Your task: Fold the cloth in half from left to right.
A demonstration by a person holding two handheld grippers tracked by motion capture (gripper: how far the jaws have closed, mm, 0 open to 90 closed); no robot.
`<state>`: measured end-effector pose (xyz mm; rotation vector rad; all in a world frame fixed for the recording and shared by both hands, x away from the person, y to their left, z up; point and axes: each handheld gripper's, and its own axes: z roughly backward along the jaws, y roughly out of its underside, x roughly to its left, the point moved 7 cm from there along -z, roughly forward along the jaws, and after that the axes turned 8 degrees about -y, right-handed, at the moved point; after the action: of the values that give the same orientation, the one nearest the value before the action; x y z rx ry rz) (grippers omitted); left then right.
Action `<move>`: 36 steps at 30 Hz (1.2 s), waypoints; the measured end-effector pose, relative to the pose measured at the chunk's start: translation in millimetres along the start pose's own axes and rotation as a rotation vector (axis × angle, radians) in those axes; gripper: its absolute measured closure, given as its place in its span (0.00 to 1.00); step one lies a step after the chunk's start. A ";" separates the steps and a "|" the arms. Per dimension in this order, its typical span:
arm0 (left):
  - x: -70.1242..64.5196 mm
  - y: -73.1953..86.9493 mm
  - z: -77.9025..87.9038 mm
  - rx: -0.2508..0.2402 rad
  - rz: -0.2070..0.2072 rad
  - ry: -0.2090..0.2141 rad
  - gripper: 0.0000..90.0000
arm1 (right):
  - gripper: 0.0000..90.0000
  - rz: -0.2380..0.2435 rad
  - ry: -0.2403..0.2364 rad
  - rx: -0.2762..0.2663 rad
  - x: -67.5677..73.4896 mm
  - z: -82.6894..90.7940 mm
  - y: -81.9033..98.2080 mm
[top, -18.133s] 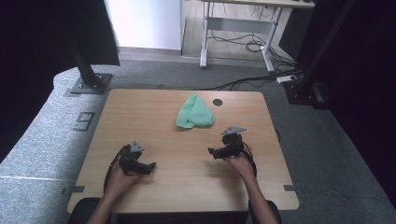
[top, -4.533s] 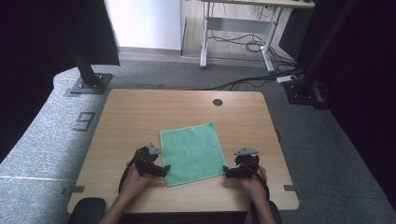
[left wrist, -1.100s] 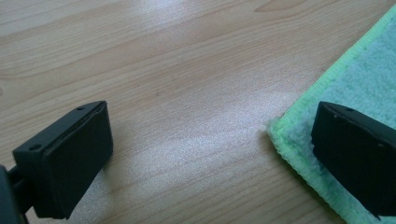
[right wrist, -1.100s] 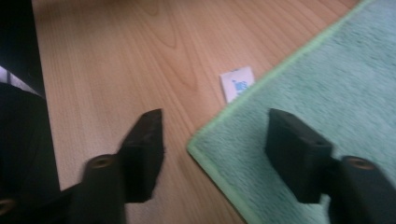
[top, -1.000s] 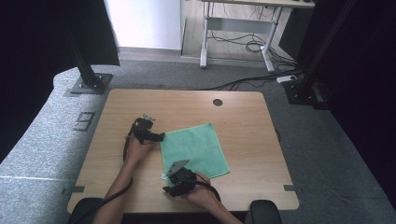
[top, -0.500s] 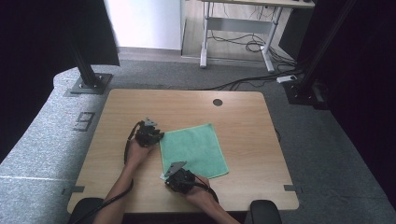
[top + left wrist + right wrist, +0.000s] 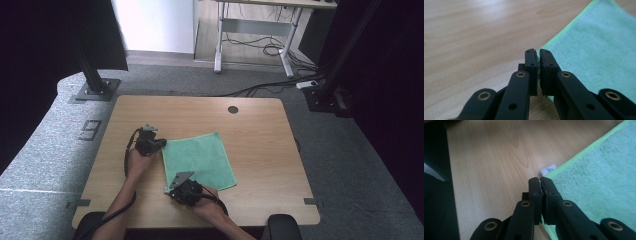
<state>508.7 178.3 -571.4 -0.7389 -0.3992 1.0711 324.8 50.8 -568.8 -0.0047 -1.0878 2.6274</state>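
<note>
A green cloth [image 7: 200,160] lies spread flat on the wooden table [image 7: 260,130]. My left gripper [image 7: 162,142] is at the cloth's far left corner. In the left gripper view its jaws [image 7: 538,53] have just been closing and now pinch the corner of the cloth [image 7: 594,50]. My right gripper [image 7: 169,190] is at the near left corner. In the right gripper view it [image 7: 540,181] is shut on the hem of the cloth [image 7: 599,177], right by a small white label [image 7: 548,169].
A round cable hole [image 7: 233,109] sits near the table's far edge. Black frame posts stand on the floor at the far left [image 7: 92,80] and far right [image 7: 325,95]. Bare wood lies to the right of the cloth.
The cloth, once bunched at the back, then spread out, lies flat. Both grippers, earlier at its near corners, now sit on its left edge. In the last second they barely shifted.
</note>
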 end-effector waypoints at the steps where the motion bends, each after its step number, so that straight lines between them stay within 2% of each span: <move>1: -0.9 -3.4 1.5 -0.009 0.001 0.003 0.94 | 0.96 -0.002 0.002 -0.010 -0.7 4.0 -1.6; 6: -9.5 -20.6 4.9 -0.031 -0.022 0.003 0.94 | 0.96 -0.005 0.026 -0.047 -6.5 23.9 -4.7; 12: -24.5 -38.8 0.0 -0.041 -0.051 0.010 0.94 | 0.96 -0.041 0.068 -0.074 -19.5 47.1 6.9; 24: -63.7 -64.3 -25.1 -0.047 -0.097 0.043 0.94 | 0.96 -0.115 0.131 -0.103 -43.9 80.2 39.3; 36: -96.0 -82.6 -45.9 -0.048 -0.144 0.066 0.94 | 0.96 -0.165 0.174 -0.130 -58.6 106.3 60.2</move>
<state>548.2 53.5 -539.6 -0.7745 -0.4162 0.9018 352.3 -78.9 -541.0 -0.1617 -1.1437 2.3589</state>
